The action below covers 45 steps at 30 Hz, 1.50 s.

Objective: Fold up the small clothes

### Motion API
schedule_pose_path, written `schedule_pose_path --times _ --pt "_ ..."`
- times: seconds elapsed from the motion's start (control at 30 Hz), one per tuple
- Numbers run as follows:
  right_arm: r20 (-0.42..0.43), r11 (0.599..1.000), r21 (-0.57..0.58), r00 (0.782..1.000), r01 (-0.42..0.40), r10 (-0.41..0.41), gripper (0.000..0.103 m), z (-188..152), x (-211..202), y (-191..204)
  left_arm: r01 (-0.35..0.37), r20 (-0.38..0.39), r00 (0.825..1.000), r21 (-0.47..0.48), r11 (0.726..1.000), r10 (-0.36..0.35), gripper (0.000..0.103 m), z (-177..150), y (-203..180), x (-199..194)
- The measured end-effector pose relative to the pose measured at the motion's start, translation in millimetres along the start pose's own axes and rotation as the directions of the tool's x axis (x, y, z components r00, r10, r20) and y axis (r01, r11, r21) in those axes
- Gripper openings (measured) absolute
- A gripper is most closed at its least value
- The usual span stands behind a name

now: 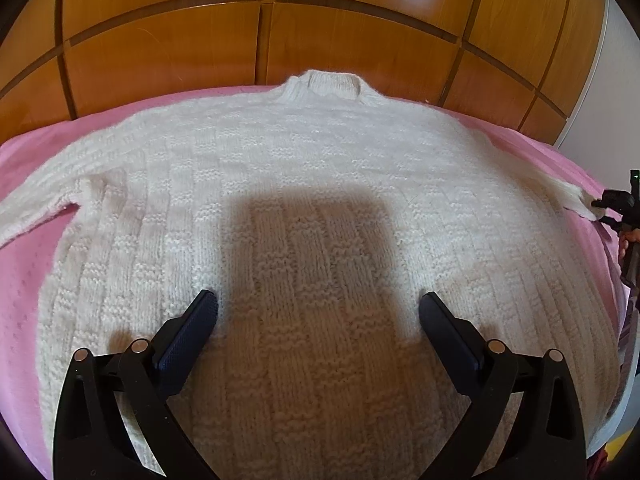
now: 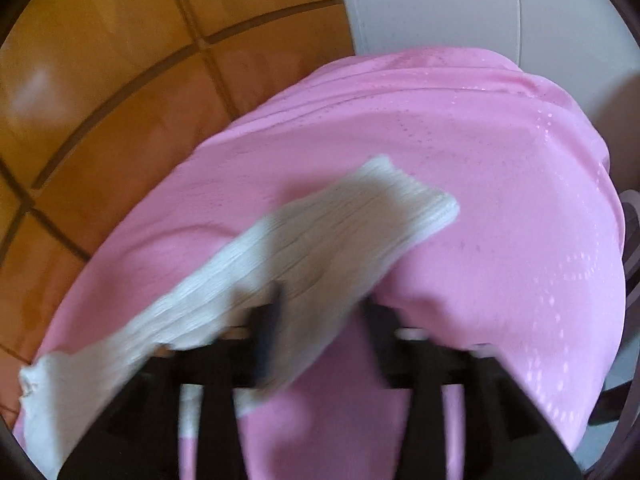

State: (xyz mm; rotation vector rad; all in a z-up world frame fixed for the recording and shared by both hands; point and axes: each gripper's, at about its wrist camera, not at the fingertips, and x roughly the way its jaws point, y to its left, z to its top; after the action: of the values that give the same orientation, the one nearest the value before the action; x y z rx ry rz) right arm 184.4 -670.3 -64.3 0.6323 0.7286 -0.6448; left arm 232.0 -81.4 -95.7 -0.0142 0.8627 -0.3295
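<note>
Pink bedcover (image 1: 28, 280) spread over bed, wooden panelled wardrobe (image 1: 200, 52) on far side. White knit sweater (image 1: 312, 208) laid flat on cover, collar to far edge, hem to near edge, both sleeves out sideways. Fills most of left wrist view.

Right sleeve (image 2: 320, 232) stretched out to right over pink cover, ribbed cuff at far end, lying diagonally in right wrist view. Picture blurred there.

Left gripper (image 1: 318, 312) hovering over lower middle of sweater body, tilted down, jaws spread wide, nothing between them, shadow cast on knit ahead. Contact of pads with wool not clear.

Right gripper (image 2: 320, 312) angled down at right sleeve, jaws partly apart, sleeve cloth lying across and between them. No pinch visible; blur prevents certainty. In left wrist view, seen small at far right edge by cuff.

Step in hand, by judgement: taking right sleeve to fold inward across body. To do well: pinch near cuff through both layers, lift just clear, carry straight across so sleeve lands flat. Left gripper better pressed on body to stop knit dragging.
</note>
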Motion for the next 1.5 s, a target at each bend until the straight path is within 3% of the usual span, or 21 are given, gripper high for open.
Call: schedule_pose_path --times 0.1,0.23,0.33,0.4,0.5,0.53,0.63,0.7,0.8,0.83,0.9,1.0,1.07,1.17,1.37,1.4,1.43,1.5 --pt "-0.010 0.997 -0.051 0.998 -0.058 0.058 0.063 -14.1 -14.2 23.7 0.008 0.001 1.000 -0.005 1.000 -0.008 0.099 -0.4 2.6 -2.1" --pt "-0.045 0.970 -0.146 0.981 -0.194 0.189 0.062 -47.3 -40.6 72.6 0.009 -0.009 1.000 -0.007 1.000 -0.009 0.099 -0.3 2.4 -7.4" --pt "-0.140 0.895 -0.273 0.935 -0.352 0.325 0.059 -84.2 -62.9 129.2 0.008 0.004 1.000 -0.030 1.000 -0.008 0.098 0.6 4.5 -19.7" --pt "-0.204 0.816 -0.364 0.893 -0.450 0.402 0.059 -116.3 -80.9 171.5 -0.006 0.037 0.999 -0.075 0.997 0.009 0.098 -1.6 11.6 -34.4" --pt "-0.313 0.727 -0.417 0.838 -0.545 0.448 0.059 -165.8 -93.2 213.8 -0.044 0.069 0.996 -0.108 0.993 0.051 0.098 -7.3 25.2 -51.3" --pt "-0.336 0.714 -0.426 0.830 -0.555 0.445 0.059 -178.1 -92.7 221.2 -0.068 0.064 0.995 -0.115 0.991 0.076 0.098 -10.1 29.9 -52.9" --pt "-0.421 0.708 -0.445 0.826 -0.548 0.374 0.061 -218.2 -78.2 232.0 -0.109 0.026 0.993 -0.162 0.981 0.114 0.098 -27.9 52.6 -55.3" --pt "-0.398 0.703 -0.460 0.833 -0.543 0.383 0.060 -225.4 -75.2 225.0 -0.090 0.025 0.995 -0.169 0.981 0.096 0.098 -38.1 61.1 -58.9" --pt "-0.403 0.733 -0.331 0.792 -0.594 0.459 0.063 -205.5 -75.0 196.1 -0.098 0.025 0.994 -0.139 0.985 0.103 0.098 -43.4 57.4 -62.0" --pt "-0.377 0.756 -0.301 0.801 -0.581 0.465 0.068 -196.2 -74.5 184.6 -0.109 0.021 0.993 -0.134 0.985 0.113 0.098 -43.3 55.2 -60.5" --pt "-0.294 0.821 -0.228 0.841 -0.524 0.455 0.069 -169.2 -68.4 153.5 -0.113 0.022 0.993 -0.141 0.983 0.118 0.099 -43.3 54.6 -58.7" --pt "-0.203 0.911 0.016 0.891 -0.412 0.407 0.070 -122.6 -39.9 83.6 -0.119 0.026 0.992 -0.143 0.983 0.124 0.099 -44.7 53.6 -58.6" --pt "-0.151 0.919 0.161 0.911 -0.360 0.384 0.069 -99.4 -23.2 45.3 -0.117 0.025 0.992 -0.142 0.983 0.121 0.099 -41.8 53.5 -55.7" --pt "-0.084 0.877 0.344 0.919 -0.336 0.385 0.059 -69.3 4.2 2.6 -0.127 0.020 0.991 -0.134 0.983 0.131 0.099 -41.0 51.5 -53.1" --pt "-0.031 0.912 0.351 0.971 -0.212 0.238 0.055 -18.7 35.7 4.9 -0.138 0.013 0.990 -0.128 0.982 0.140 0.099 -41.0 49.4 -50.1" --pt "-0.035 0.923 0.336 0.976 -0.189 0.213 0.047 -11.3 42.5 8.3 -0.138 0.014 0.990 -0.128 0.982 0.140 0.099 -41.3 49.2 -50.0" --pt "-0.047 0.937 0.311 0.982 -0.161 0.185 0.030 -4.5 49.5 13.4 -0.136 0.015 0.990 -0.129 0.982 0.140 0.099 -41.4 49.6 -50.1" --pt "-0.072 0.954 0.270 0.985 -0.132 0.157 0.007 1.7 54.4 26.6 -0.134 0.019 0.990 -0.131 0.982 0.138 0.099 -41.4 49.5 -49.5"
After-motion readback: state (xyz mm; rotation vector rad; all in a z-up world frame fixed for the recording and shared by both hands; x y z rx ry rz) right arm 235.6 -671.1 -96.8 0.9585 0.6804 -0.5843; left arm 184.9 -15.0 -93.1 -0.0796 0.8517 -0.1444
